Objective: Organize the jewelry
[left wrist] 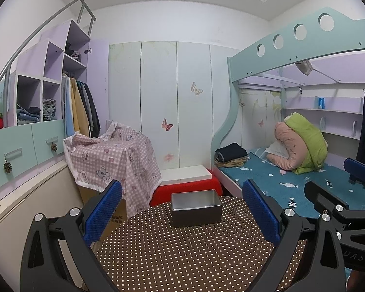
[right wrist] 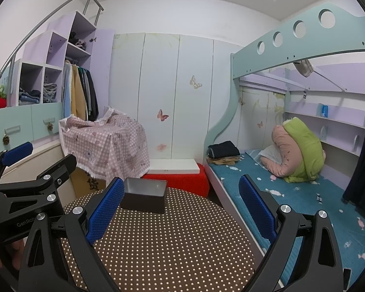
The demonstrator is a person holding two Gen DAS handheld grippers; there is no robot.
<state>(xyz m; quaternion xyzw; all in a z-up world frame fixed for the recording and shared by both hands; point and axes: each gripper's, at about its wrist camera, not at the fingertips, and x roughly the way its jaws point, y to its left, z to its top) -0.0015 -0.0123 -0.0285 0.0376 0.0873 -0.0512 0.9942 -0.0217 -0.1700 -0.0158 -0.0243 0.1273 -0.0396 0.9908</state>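
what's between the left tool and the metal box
Only bare dotted tabletop, seen in the left wrist view; the open left tool is short of the box.

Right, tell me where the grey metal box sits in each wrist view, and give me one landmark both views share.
Left wrist view: the grey metal box is centred low, at the far edge of the dotted table, between the open left gripper fingers.
Right wrist view: it is left of centre, touching or just behind the right gripper's left finger.
Shared landmark: the red stool behind the box.
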